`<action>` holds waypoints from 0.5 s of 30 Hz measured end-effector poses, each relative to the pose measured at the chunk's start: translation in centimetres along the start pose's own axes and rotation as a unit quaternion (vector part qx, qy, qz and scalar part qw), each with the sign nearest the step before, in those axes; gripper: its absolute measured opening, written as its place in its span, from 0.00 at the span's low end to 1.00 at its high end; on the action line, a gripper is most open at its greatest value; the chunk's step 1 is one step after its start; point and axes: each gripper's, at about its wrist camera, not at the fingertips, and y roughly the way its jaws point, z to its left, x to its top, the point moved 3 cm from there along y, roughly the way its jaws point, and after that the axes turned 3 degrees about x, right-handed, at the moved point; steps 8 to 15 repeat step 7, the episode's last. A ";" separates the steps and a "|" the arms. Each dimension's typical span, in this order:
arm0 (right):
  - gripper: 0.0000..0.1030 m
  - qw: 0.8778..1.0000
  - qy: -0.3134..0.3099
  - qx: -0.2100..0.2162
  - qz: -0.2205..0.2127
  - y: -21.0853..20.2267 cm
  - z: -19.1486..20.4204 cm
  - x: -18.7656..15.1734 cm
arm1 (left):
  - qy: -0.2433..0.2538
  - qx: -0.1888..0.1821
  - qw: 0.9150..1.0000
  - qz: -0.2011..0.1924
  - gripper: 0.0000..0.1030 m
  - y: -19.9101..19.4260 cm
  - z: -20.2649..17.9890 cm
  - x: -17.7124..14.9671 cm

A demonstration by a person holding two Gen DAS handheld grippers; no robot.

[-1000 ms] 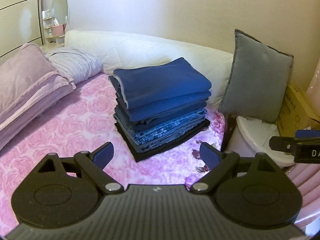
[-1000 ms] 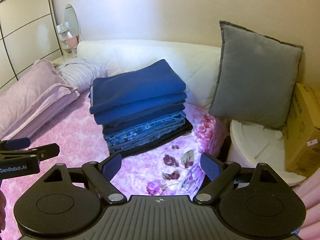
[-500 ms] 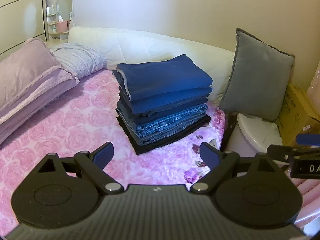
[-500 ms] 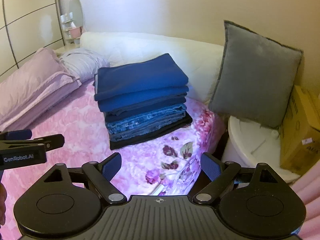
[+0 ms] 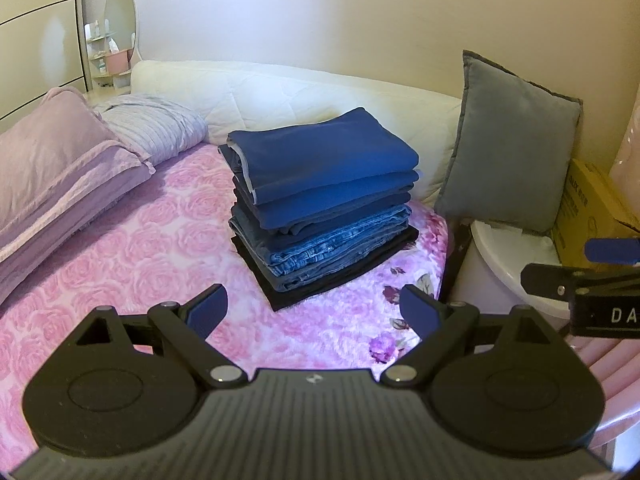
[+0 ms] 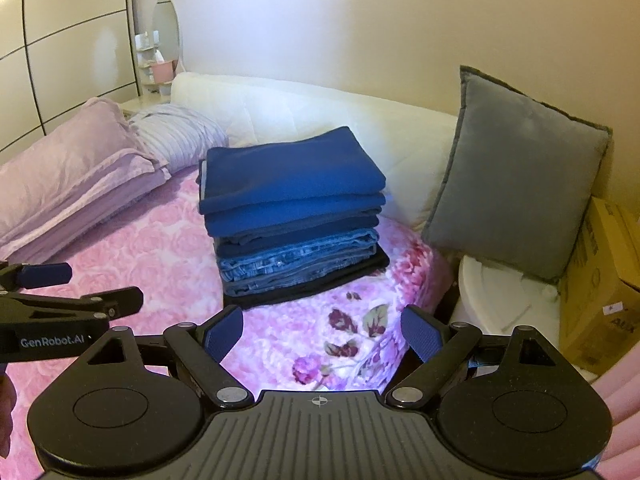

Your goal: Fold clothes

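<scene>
A neat stack of folded clothes (image 5: 324, 200) (image 6: 294, 216) rests on the pink rose bedspread (image 5: 132, 264) (image 6: 160, 264): blue tops above, denim below, a black piece at the bottom. My left gripper (image 5: 314, 308) is open and empty, held back from the stack, near the bed's front. My right gripper (image 6: 322, 330) is also open and empty, short of the stack and a little to its right. Each gripper shows at the edge of the other's view: the right one (image 5: 584, 276), the left one (image 6: 72, 292).
A grey cushion (image 5: 512, 148) (image 6: 520, 196) leans against the white headboard (image 5: 288, 96). Lilac pillows and bedding (image 5: 60, 168) lie to the left. A white round bin (image 5: 512, 256) and a cardboard box (image 6: 600, 292) stand at the bed's right. A mirror (image 5: 120, 40) is in the far corner.
Both grippers have drawn back and risen slightly from the stack, so more of the wall and bed shows. Both remain open and empty; the stack has not moved.
</scene>
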 end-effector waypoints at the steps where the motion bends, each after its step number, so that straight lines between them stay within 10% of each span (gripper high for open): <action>1: 0.86 1.000 -0.001 0.001 -0.001 0.0 0.0 0.1 | 0.001 0.001 1.000 0.000 0.88 0.0 -0.1 0.0; 15: 0.86 1.000 -0.010 0.008 -0.003 0.4 0.2 0.2 | 0.006 0.005 1.000 0.000 0.88 0.1 -0.5 0.1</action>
